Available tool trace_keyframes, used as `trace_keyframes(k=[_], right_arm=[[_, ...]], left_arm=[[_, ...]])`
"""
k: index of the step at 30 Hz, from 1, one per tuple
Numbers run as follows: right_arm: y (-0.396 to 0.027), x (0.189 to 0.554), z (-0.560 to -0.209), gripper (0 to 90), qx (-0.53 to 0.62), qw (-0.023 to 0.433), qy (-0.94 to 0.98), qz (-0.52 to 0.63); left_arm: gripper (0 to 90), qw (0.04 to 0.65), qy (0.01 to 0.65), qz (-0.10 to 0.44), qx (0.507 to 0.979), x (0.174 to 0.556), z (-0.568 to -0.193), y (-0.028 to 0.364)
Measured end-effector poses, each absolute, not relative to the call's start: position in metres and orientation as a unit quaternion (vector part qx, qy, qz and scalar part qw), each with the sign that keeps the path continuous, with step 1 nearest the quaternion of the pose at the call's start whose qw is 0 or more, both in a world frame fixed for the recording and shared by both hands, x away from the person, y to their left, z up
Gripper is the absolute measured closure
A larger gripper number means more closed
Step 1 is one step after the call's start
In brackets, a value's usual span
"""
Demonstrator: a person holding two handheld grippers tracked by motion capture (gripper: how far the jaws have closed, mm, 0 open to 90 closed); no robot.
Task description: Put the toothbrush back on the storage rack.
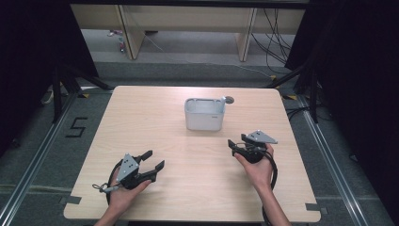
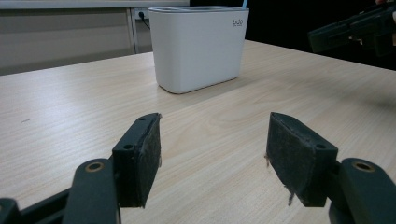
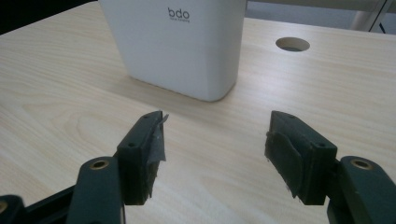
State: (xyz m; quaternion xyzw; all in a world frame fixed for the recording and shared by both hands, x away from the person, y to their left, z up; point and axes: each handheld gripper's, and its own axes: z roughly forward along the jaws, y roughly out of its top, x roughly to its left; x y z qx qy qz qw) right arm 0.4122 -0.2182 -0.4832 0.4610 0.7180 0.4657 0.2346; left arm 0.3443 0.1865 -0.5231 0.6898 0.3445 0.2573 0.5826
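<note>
A white plastic container (image 1: 203, 114) with rounded corners stands on the wooden table (image 1: 141, 122), toward the far middle. It appears again in the left gripper view as the white container (image 2: 198, 46) and, close up, in the right gripper view as the white container (image 3: 175, 44). My left gripper (image 1: 155, 160) rests near the front left of the table, open, with nothing between its jaws (image 2: 212, 154). My right gripper (image 1: 235, 142) sits at the right, just short of the container, open and empty (image 3: 215, 149). The right gripper also shows far off (image 2: 355, 30).
A round cable hole (image 1: 228, 99) lies in the table just behind the container (image 3: 293, 44). Desk legs and loose cables stand on the floor beyond the far edge. Dark curtains flank both sides. Bare wood lies between the two grippers.
</note>
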Motion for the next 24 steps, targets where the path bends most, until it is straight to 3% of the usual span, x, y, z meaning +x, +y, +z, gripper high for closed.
trace_keyframes(k=[12,15,24], right_arm=[[-0.234,0.387,-0.497,38.4,0.476,0.237,0.694,0.485],[-0.236,0.383,-0.499,39.4,0.476,0.259,0.686,0.485],[-0.239,0.378,-0.502,39.7,0.477,0.252,0.69,0.484]], left_arm=[[34.8,0.583,0.347,0.256,0.689,0.345,-0.523,0.187],[34.8,0.583,0.348,0.255,0.689,0.345,-0.523,0.187],[35.1,0.583,0.35,0.254,0.688,0.345,-0.523,0.187]])
